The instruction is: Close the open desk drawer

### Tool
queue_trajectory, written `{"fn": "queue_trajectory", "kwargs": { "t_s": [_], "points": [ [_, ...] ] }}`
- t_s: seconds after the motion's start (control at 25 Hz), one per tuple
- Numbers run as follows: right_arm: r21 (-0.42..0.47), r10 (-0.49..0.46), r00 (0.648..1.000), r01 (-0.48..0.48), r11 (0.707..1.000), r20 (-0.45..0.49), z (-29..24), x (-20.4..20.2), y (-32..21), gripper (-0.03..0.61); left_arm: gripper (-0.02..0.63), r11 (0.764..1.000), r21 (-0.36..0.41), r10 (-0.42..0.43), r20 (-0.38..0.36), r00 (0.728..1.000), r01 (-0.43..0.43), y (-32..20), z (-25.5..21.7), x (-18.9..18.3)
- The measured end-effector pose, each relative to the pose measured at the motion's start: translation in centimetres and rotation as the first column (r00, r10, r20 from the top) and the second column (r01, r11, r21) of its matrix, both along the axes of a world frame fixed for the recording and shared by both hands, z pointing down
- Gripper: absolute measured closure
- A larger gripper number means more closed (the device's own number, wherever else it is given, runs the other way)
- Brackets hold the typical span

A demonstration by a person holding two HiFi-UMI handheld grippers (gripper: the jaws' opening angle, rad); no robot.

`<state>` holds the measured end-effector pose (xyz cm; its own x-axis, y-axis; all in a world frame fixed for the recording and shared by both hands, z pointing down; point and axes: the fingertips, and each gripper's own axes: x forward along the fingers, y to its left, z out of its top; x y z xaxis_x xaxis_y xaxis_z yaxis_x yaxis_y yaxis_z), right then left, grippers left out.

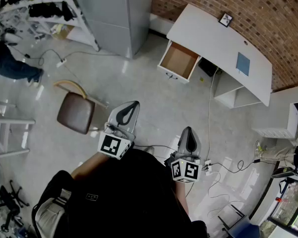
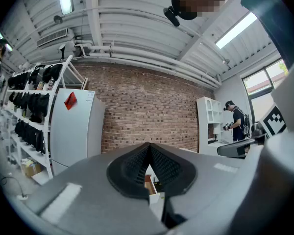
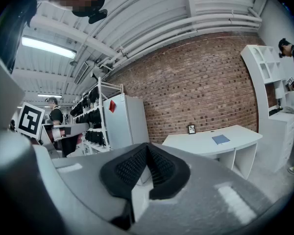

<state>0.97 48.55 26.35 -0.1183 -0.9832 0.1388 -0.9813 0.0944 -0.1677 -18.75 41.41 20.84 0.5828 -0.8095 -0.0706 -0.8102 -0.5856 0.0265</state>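
Both tongs are clenched on nothing: the left gripper [image 1: 130, 108] and the right gripper [image 1: 187, 135] each show their pads pressed together in their own views. The drawer [image 1: 179, 61] stands pulled out of the white desk [image 1: 213, 38] at the end nearest the grey cabinet [image 1: 119, 14], well apart from both grippers, with bare floor [image 1: 154, 98] between. A brown chair [image 1: 77, 112] sits left of that stretch; a cable [image 1: 209, 113] trails down from the desk on the right. The left gripper view catches the drawer's wooden inside just below its jaw tips. The right gripper view shows the desktop instead, with a blue book [image 3: 220, 139] and a small picture frame [image 3: 191, 129].
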Motion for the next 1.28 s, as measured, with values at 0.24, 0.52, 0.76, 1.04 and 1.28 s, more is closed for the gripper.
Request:
{"fn": "queue_trajectory", "kwargs": {
  "t_s": [0.24,0.52,0.76,1.04,1.28],
  "points": [
    [0.002,-0.004,1.0,0.004,1.0,0.0,-0.2,-0.5,-0.2,0.578,0.595,1.0,-0.001,-0.001,-0.004,1.0,0.001,-0.3,-0.1,-0.3],
    [0.012,-0.009,1.0,0.009,1.0,0.02,-0.3,-0.7,-0.2,0.577,0.595,0.999,-0.041,-0.001,0.028,1.0,0.002,-0.3,0.6,-0.7],
    [0.036,-0.006,0.999,0.004,0.999,0.042,-0.7,-1.0,-0.1,0.577,0.595,0.998,-0.055,-0.001,0.021,1.0,0.002,-0.3,0.9,-1.1],
    [0.039,0.004,0.999,-0.006,0.999,0.042,-0.8,-1.4,-0.8,0.575,0.595,0.998,-0.06,0.005,0.016,1.0,-0.004,-1.3,0.9,-1.7],
    [0.036,0.01,0.999,-0.012,0.999,0.034,-0.6,-2.0,-1.8,0.553,0.594,0.999,-0.052,0.011,-0.035,0.999,-0.013,-2.2,0.5,-2.6]
  ]
}}
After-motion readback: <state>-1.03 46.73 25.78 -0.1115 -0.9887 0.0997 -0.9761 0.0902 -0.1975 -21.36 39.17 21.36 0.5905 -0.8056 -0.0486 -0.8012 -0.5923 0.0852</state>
